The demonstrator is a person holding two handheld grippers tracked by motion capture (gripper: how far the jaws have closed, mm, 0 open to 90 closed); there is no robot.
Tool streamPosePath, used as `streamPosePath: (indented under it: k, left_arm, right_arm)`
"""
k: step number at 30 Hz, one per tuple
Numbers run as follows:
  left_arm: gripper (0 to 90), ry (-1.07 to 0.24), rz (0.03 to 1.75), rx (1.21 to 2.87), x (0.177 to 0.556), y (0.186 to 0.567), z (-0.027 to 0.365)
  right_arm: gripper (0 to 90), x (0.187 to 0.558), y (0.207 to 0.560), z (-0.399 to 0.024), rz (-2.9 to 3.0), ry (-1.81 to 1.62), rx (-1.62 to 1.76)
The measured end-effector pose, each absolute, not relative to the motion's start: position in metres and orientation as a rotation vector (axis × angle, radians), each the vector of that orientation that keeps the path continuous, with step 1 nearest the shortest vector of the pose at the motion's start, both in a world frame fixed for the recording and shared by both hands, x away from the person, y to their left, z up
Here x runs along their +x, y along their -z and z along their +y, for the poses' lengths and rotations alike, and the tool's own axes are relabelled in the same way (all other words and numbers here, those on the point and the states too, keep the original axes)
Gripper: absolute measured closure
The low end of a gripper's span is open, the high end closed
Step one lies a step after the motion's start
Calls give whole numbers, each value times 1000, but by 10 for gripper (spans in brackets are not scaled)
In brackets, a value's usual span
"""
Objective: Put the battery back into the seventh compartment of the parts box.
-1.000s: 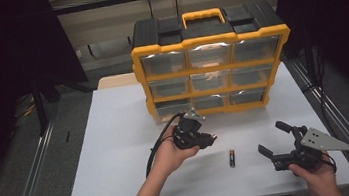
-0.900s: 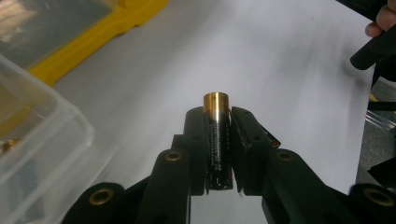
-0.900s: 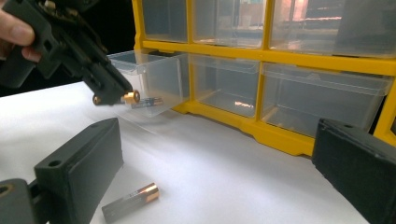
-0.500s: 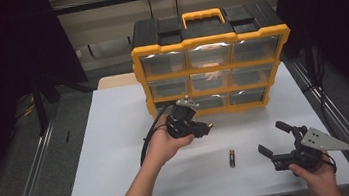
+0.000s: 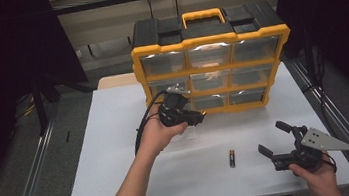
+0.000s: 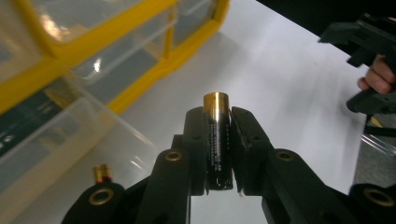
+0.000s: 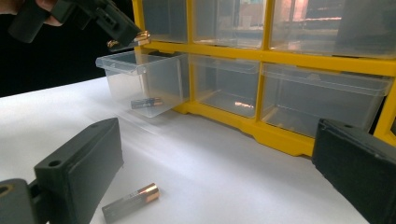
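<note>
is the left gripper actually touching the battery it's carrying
Touching. In the left gripper view, the left gripper has both black jaws pressed against the sides of the battery, which stands clamped between them, gold end outward.

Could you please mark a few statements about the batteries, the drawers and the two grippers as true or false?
1. The left gripper holds a battery between its fingers. True.
2. The right gripper is shut on a battery. False: it is open and holds nothing.
3. A loose battery lies on the white table. True.
4. Every drawer of the yellow organizer is pushed in. False: the bottom-left drawer is pulled out.
5. The open drawer already holds a battery inside. True.
</note>
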State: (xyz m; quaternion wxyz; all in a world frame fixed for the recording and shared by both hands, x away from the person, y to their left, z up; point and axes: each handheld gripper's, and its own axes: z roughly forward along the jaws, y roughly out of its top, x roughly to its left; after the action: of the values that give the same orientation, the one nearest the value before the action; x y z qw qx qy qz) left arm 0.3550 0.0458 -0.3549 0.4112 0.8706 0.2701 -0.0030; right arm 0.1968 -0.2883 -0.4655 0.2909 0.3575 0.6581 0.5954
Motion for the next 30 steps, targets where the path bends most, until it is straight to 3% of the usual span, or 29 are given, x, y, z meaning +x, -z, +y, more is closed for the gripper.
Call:
streamPosePath:
  k: [21,30]
  left_arm:
    - [773,-151,865,2130,384,358,79]
    - [772,-160,896,2191,386,369,87]
  right_arm:
    - [16,197,465,-289,1755,-1588,957]
    - [16,197,465,-289,1758,-1589,951]
